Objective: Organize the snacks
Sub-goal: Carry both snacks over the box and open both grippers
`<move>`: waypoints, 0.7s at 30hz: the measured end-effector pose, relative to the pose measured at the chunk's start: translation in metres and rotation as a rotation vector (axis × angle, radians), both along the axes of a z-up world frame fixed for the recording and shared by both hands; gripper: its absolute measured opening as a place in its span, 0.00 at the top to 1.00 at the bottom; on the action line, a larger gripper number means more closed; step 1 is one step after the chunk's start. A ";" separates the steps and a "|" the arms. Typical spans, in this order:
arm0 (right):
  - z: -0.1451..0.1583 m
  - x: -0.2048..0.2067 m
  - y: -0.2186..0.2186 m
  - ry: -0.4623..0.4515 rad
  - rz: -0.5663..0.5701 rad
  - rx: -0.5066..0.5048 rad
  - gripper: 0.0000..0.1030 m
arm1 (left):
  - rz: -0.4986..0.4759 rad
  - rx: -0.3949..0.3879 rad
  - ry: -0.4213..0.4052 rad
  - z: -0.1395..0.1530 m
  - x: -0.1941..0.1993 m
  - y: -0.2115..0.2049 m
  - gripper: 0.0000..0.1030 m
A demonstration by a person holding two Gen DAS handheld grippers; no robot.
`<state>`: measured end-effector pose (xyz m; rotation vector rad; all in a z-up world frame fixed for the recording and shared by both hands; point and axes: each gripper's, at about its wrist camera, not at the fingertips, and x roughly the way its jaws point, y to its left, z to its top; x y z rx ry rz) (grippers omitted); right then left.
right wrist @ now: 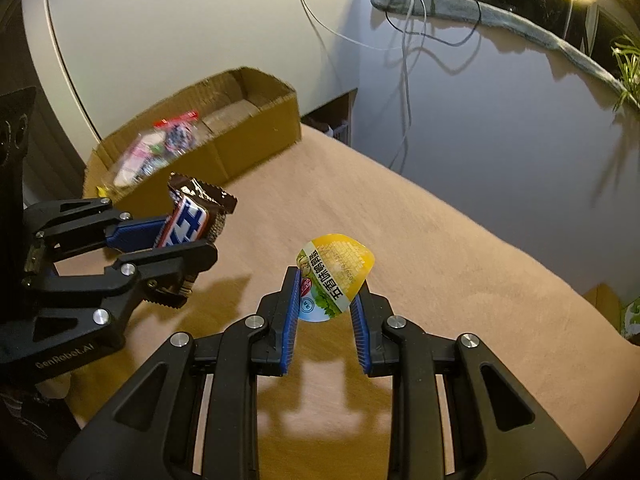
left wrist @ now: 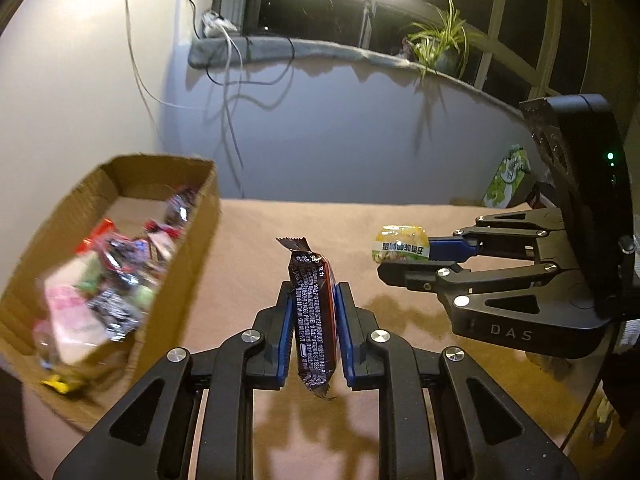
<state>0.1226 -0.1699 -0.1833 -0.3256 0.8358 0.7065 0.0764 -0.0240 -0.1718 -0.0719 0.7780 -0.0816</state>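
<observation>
My left gripper (left wrist: 314, 292) is shut on a dark brown chocolate bar (left wrist: 312, 312), held upright above the tan cloth; the bar also shows in the right wrist view (right wrist: 188, 226), where my left gripper (right wrist: 188, 240) sits at the left. My right gripper (right wrist: 330, 284) is shut on a small yellow snack cup (right wrist: 336, 272) with a printed label. In the left wrist view the cup (left wrist: 400, 244) and my right gripper (left wrist: 404, 258) are at the right. A cardboard box (left wrist: 192, 240) holding several snack packets stands to the left.
The tan cloth-covered table (right wrist: 440, 260) spreads below both grippers. The box (right wrist: 256, 136) sits at its far left edge by the wall. A green snack box (left wrist: 506, 178) stands at the far right. Cables hang down the wall behind; a potted plant (left wrist: 440, 40) is on the sill.
</observation>
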 end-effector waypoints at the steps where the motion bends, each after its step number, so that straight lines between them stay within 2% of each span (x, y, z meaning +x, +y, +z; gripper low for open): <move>1: 0.004 -0.002 0.005 -0.006 0.008 0.005 0.76 | 0.005 0.007 -0.009 0.004 -0.002 0.004 0.83; 11: 0.028 -0.006 0.061 -0.041 0.068 0.031 0.76 | 0.048 0.039 -0.058 0.035 -0.011 0.051 0.83; 21: 0.038 0.009 0.124 -0.051 0.123 0.054 0.76 | 0.121 0.033 -0.083 0.047 -0.003 0.104 0.83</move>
